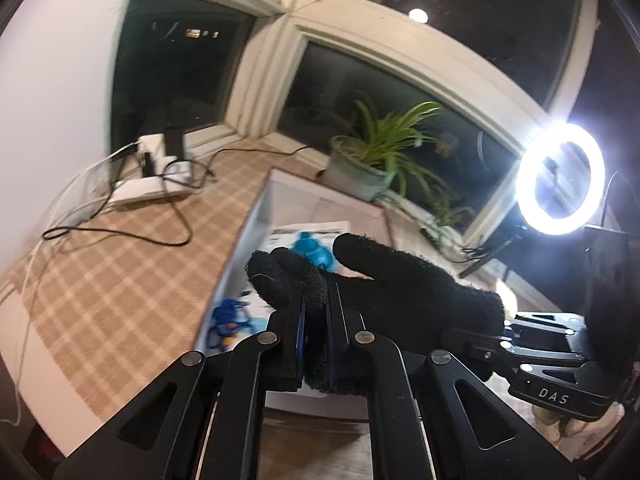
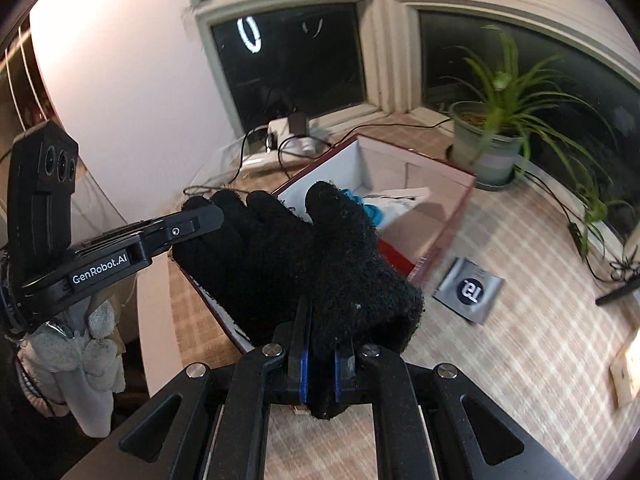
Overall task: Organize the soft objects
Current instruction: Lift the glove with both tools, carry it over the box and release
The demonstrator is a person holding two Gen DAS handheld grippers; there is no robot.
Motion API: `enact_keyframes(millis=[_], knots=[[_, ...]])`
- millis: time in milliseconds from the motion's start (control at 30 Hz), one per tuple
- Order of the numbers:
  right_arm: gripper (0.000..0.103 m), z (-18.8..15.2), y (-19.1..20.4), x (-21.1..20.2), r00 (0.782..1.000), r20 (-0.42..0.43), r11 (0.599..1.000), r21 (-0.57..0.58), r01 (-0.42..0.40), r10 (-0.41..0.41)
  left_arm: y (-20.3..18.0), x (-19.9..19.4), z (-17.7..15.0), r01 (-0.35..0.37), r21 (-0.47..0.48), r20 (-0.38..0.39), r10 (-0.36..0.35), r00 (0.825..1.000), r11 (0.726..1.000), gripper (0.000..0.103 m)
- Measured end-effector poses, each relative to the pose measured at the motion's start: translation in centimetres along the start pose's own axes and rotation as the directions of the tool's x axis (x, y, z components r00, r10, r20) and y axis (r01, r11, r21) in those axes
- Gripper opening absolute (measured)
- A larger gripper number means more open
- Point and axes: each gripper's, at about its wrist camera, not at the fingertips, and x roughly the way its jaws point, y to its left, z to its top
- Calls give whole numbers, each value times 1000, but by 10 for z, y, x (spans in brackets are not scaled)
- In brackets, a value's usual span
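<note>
Black fuzzy knit glove (image 2: 304, 256) is held up in the air betw. both grippers, stretched above the open white-lined box w/ red outer walls (image 2: 416, 176). Right gripper (image 2: 320, 354) is clamped on the cuff end: blue pads (image 2: 305, 360) pinch the knit from both sides, glove fingers fanning away from it toward the box. Left gripper (image 1: 316, 336) is clamped on the finger end, a fold of knit squeezed betw. its two blue pads (image 1: 301, 330); in the right wrist view its black tip sits at the glove's far fingertips. One glove finger sticks out free above the box.

Inside the box: blue items on white paper (image 1: 310, 250). Box rests on a beige plaid-covered surface (image 1: 120, 264). Near it: grey foil packet (image 2: 468, 289), potted green plant (image 2: 492, 144), lit ring light (image 1: 560, 180), white chargers w/ black cables (image 1: 156, 176).
</note>
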Motion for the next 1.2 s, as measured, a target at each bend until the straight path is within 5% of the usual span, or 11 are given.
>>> enact_keyframes(millis=[333,433,500,633,700,1200], knots=[[10,7,16,31,997,-71,999,-42,29,-32,16,-3,-6,-104,46,-36,106,994,994,7],[18,7,18,31,996,-71,998,-54,44,-48,15,-5,-6,-129,67,-37,132,991,989,8],[24,8,18,31,996,-71,997,-56,49,-53,16,-4,-5,-138,76,-37,141,989,987,19],[52,8,20,25,997,-47,996,-64,56,-59,18,-7,-4,-153,77,-31,156,987,985,29],[53,8,21,21,998,-32,996,-66,53,-55,19,-8,-3,-159,68,-30,161,987,985,37],[56,-6,8,-31,998,61,1000,4,14,-14,-6,-46,1,-191,118,84,182,980,974,37]])
